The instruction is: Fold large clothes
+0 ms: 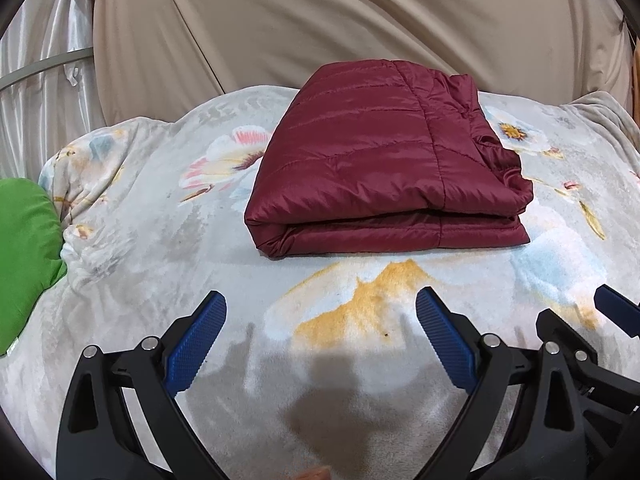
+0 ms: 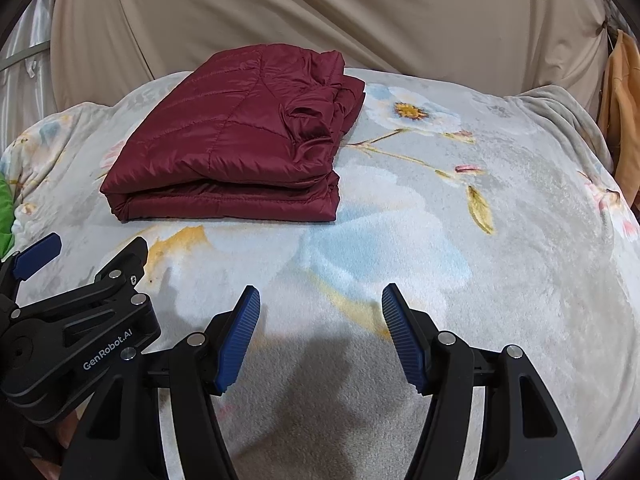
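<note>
- Our left gripper (image 1: 321,312) has its blue-padded fingers (image 1: 196,340) spread wide with nothing between them, hovering above the floral blanket (image 1: 168,240).
- Our right gripper (image 2: 321,308) is likewise spread apart and holds nothing; its fingers (image 2: 236,340) point toward the same blanket (image 2: 480,280).
- The two grippers sit side by side: the right one shows at the right edge of the left wrist view (image 1: 580,344), and the left one shows at the left edge of the right wrist view (image 2: 72,320).
- The maroon quilted jacket (image 1: 384,160) lies folded into a thick rectangular bundle on the blanket, ahead of both grippers and well apart from them; in the right wrist view it sits ahead and to the left (image 2: 236,140).
- A green cushion (image 1: 24,256) rests at the blanket's left edge.
- A beige draped cloth (image 1: 320,20) hangs behind the bed.
</note>
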Demonstrator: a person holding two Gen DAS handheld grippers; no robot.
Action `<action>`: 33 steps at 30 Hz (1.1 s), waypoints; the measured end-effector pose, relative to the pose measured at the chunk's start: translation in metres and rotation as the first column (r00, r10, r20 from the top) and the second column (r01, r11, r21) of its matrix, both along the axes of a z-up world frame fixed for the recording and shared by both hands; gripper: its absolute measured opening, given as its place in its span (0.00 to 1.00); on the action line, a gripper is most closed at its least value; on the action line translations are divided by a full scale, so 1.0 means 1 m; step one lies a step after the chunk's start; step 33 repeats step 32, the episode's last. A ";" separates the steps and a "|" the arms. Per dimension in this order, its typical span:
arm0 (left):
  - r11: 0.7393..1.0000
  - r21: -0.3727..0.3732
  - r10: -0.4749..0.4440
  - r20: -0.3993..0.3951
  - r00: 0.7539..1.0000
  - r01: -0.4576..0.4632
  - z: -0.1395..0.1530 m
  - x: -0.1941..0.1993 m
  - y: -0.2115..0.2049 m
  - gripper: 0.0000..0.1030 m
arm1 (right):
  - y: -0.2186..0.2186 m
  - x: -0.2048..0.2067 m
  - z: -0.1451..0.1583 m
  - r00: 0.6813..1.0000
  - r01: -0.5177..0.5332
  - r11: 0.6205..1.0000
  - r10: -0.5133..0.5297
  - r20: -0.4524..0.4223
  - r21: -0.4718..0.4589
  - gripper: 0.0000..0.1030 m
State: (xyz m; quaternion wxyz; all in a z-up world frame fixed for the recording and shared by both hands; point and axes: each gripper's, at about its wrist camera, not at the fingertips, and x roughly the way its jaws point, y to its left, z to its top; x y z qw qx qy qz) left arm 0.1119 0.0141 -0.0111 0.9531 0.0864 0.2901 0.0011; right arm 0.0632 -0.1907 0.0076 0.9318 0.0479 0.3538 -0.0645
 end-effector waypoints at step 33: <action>0.999 -0.038 0.028 -0.007 1.000 -0.028 0.000 -0.001 0.006 0.93 | 0.008 -0.004 0.003 1.000 0.005 1.000 -0.005 0.017 -0.023 0.62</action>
